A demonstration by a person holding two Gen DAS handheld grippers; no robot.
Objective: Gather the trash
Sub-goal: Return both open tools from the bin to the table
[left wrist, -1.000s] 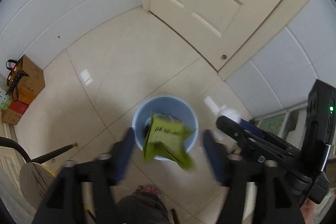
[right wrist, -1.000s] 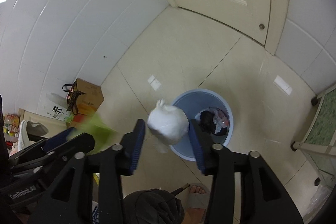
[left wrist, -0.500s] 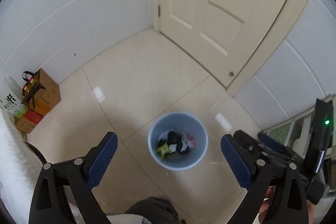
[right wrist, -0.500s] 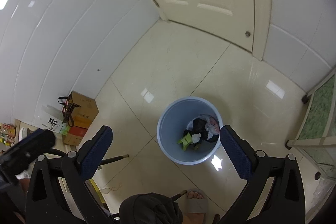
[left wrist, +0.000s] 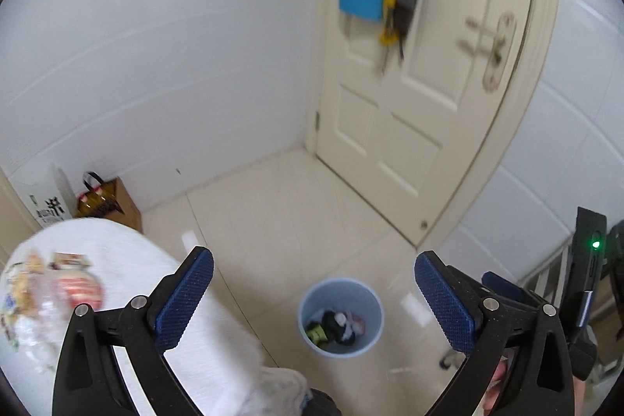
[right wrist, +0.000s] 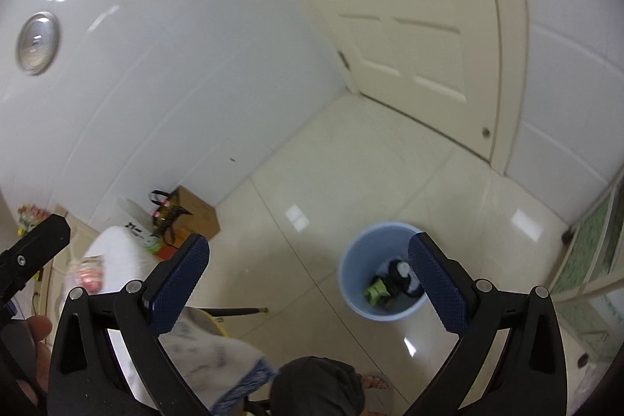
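Observation:
A light blue waste bin [left wrist: 372, 334] [right wrist: 353, 269] stands on the tiled floor below both grippers. Inside lie a green wrapper [left wrist: 316, 332] [right wrist: 374, 289], a white wad [left wrist: 342, 317] [right wrist: 401, 269] and dark scraps. My left gripper [left wrist: 314, 256] hangs high over the floor, its jaws opening with nothing between them. Above the bin my right gripper [right wrist: 308, 240] stands open and empty. More wrappers [left wrist: 58, 291] [right wrist: 87, 273] lie on a white-clothed table [left wrist: 136, 260] at the left.
A cardboard box [left wrist: 121, 205] [right wrist: 199, 215] with a dark bag stands against the tiled wall. A cream door [left wrist: 409, 104] with hanging clothes closes the far corner. A green glass-topped stand [right wrist: 585, 260] is at the right. The person's sandalled foot [right wrist: 374, 383] is below.
Both grippers let go: the green wrapper and the white wad fell into the bin. Both jaws went wide and both hands rose, the left swinging over the clothed table.

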